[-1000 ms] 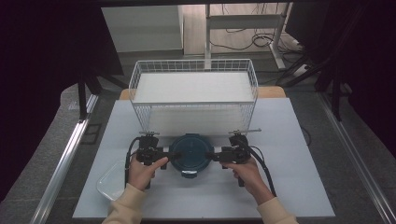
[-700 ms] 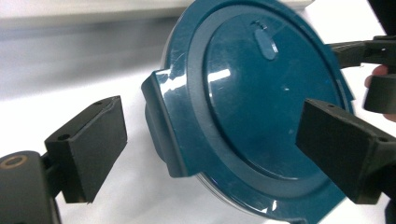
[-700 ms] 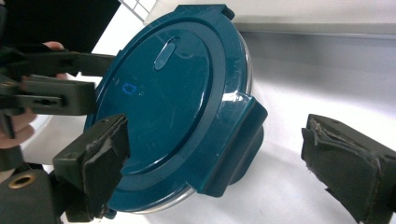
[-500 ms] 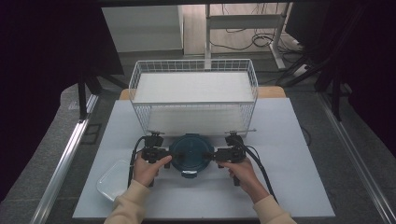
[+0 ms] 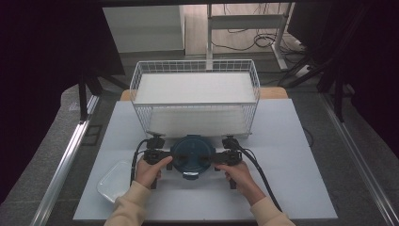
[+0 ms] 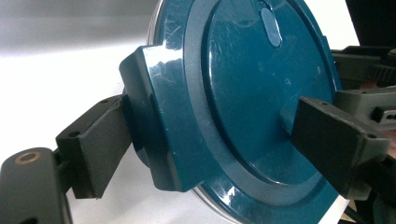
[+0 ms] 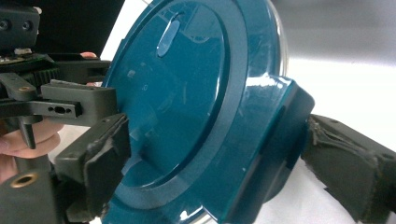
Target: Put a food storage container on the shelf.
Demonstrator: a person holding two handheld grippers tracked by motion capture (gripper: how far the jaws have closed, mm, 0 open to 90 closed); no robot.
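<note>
Gripping: a round dark-teal lidded container [image 5: 190,157] is clamped from both sides, with the left tool [image 5: 162,157] at its 9 o'clock edge and the right tool [image 5: 220,157] at its 3 o'clock edge.
Left tool: the jaws have just been closing a little; in the left gripper view one pad [image 6: 98,149] is pressed against the lid's side latch [image 6: 154,116] and the other pad [image 6: 334,140] is laid on the lid top, so the latch is gripped.
Right tool: in the right gripper view the opposite latch [image 7: 275,126] is pinched between one pad [image 7: 105,154] on the lid top and one pad [image 7: 345,158] on the latch's outer face.
Container place: it is seen near the middle of the white desk [image 5: 301,179], just at 6 o'clock of the wire basket [image 5: 195,96].
Basket: white, open-topped, set at the desk's 12 o'clock side.
Tray: a clear plastic tray [image 5: 113,181] is lying at 8 o'clock of the container, just beside the left hand [image 5: 149,172].
Right hand [image 5: 240,175]: wrapped round the right tool's handle.
</note>
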